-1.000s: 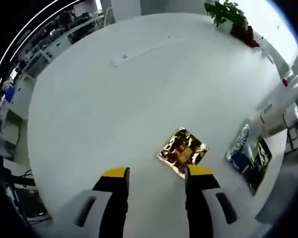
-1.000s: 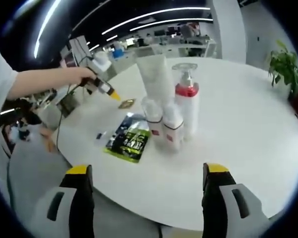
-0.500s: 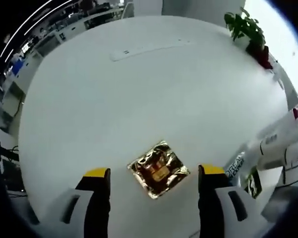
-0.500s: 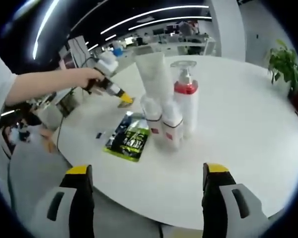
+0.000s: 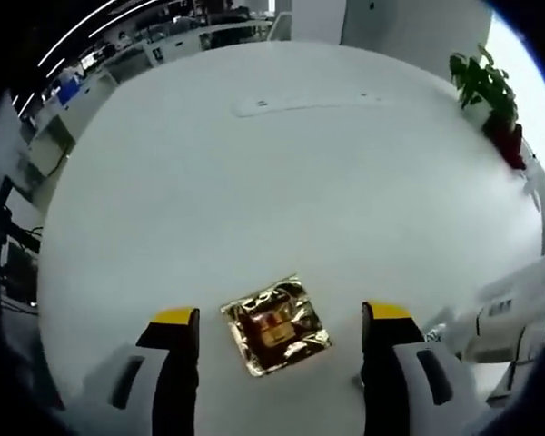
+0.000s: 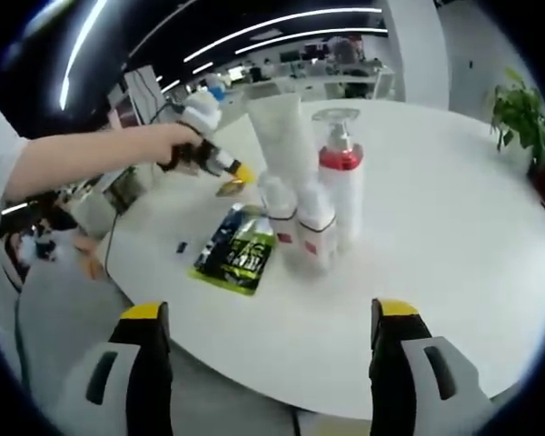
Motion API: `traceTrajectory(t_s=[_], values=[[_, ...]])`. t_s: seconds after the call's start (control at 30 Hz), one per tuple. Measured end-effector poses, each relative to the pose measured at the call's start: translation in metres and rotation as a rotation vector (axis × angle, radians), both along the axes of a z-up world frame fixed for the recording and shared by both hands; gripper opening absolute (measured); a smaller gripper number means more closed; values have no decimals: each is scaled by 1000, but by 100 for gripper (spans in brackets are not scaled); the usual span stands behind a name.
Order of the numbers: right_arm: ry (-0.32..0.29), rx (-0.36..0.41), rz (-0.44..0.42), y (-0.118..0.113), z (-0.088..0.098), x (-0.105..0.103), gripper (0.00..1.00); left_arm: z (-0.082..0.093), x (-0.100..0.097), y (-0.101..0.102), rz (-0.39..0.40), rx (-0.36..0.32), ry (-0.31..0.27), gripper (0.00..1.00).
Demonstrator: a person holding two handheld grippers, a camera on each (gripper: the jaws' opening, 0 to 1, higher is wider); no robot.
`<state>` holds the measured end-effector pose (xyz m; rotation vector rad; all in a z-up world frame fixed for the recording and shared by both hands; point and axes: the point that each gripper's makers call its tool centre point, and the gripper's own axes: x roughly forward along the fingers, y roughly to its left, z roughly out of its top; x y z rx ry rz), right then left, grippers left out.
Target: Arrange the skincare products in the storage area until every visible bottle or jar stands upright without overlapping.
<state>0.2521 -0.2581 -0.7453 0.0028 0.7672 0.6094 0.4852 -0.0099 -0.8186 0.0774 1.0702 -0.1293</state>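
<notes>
Ahead of your right tongs, spread wide and empty, the bottles stand clustered upright on the surface. Your left tongs, also wide, straddle the flat gold sachet; lower squarely and pinch one edge so it lifts cleanly.

- Table: smooth white top, matt with a soft sheen.
- Gold sachet: crinkled metallic foil, highly reflective, with a dark red printed panel.
- Green-and-black sachet: flat glossy printed film.
- Pump bottle: glossy white plastic body, red collar, clear plastic pump head.
- Tall tube: smooth white matt plastic.
- Two small bottles: white plastic, semi-gloss, with red-printed labels.
- Left tongs: black matt plastic jaws, yellow tips, grey moulded housings.
- Right tongs: same black, yellow and grey plastic.
</notes>
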Motion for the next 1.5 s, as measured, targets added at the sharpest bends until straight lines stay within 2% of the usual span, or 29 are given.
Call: traceTrajectory(t_s=[0.13,0.2,0.4,0.53,0.6,0.7,0.8,0.9,1.13,1.3,1.5], values=[[1,1,0,1,0,0,91,-3,-7,0,23,28,-3,67],[3,3,0,1,0,-1,91,-4,-11,6,37,60,-2,67],[7,1,10,2,-1,-2,91,-10,-15,5,57,36,16,64],[9,1,11,2,-1,-2,91,-8,-18,3,60,34,9,63],[10,0,13,2,-1,-2,90,-10,-17,2,88,8,6,62],[16,1,20,3,-1,-3,90,-7,-20,2,74,22,-9,61],[18,-4,30,4,-2,-4,90,-5,-23,0,82,20,-12,55],[19,-8,31,4,-3,-4,90,-4,-22,-6,52,12,-21,41],[35,-28,51,7,-6,-7,90,-3,-26,-6,66,26,-32,41],[6,-51,66,6,-3,-6,90,-3,-25,4,78,34,-27,41],[-3,-63,70,7,-3,-5,90,6,-30,13,86,28,-45,40]])
